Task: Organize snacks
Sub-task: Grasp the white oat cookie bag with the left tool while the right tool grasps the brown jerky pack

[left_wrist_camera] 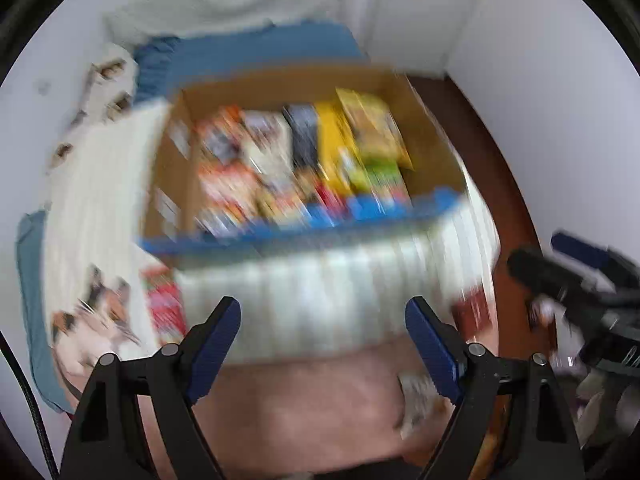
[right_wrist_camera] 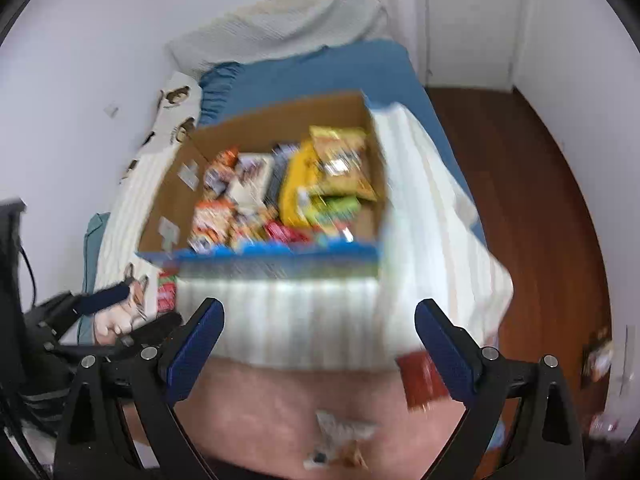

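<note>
Left wrist view: blurred; left gripper [left_wrist_camera: 322, 328] hangs wide open and empty, aimed at the box [left_wrist_camera: 280, 80].
Box: cardboard, open-topped, on a striped blanket [left_wrist_camera: 320, 300] on the bed; snack packs fill it side by side.
Red pack [left_wrist_camera: 166, 308]: loose, just left of the box, on the blanket.
Small packet [right_wrist_camera: 340, 440]: pale, lies on the pink cover [right_wrist_camera: 280, 400] nearest the right gripper.
Dark red pack [right_wrist_camera: 418, 380]: at the blanket's edge, close by the right gripper's right finger.
Handling: these look like light, crinkly, slippery film packs with crushable contents; I would pinch a sealed edge or corner gently.
Right gripper [right_wrist_camera: 320, 336]: jaws spread wide, holding nothing, level with the left and tilted down over the bed.
</note>
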Demonstrator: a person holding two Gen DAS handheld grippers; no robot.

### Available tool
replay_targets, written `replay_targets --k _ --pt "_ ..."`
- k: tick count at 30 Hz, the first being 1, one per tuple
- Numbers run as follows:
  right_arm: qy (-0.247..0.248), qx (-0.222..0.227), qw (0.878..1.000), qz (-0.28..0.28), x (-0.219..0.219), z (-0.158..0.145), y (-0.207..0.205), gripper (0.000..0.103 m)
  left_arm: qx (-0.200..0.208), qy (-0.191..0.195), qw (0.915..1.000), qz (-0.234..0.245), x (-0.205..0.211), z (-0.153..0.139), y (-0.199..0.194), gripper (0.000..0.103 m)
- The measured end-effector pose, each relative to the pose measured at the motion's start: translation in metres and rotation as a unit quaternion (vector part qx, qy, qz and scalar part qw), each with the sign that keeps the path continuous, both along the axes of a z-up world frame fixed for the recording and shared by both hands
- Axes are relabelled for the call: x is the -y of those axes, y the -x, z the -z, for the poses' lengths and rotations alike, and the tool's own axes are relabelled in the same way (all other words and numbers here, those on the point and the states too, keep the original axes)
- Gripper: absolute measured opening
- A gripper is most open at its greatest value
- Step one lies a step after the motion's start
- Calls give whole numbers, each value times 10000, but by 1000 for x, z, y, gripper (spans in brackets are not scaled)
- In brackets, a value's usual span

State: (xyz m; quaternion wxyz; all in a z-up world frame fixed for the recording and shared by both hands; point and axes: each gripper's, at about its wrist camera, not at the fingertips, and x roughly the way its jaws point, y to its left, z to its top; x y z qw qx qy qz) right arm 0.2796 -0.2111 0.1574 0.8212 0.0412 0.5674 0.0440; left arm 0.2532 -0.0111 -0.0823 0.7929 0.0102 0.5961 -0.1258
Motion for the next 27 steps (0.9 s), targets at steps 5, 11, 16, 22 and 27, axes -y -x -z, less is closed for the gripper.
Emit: replay_targets --k 5,11,16,22,27 --pt "172 -403 9974 578 59 41 30 90 -1757 458 9804 764 61 88 35 84" --pt "276 -735 9917 1018 109 82 51 69 -3011 378 9437 1317 132 169 62 84" --pt "228 -889 9901 1066 125 104 46 69 -2893 27 9470 1396 160 199 69 59" --pt "341 -1300 9895 536 106 154 24 69 -2272 -175 9645 1338 128 184 54 43" --pt "631 -1589 9851 203 93 196 13 69 -1851 -336 9790 781 69 172 26 43"
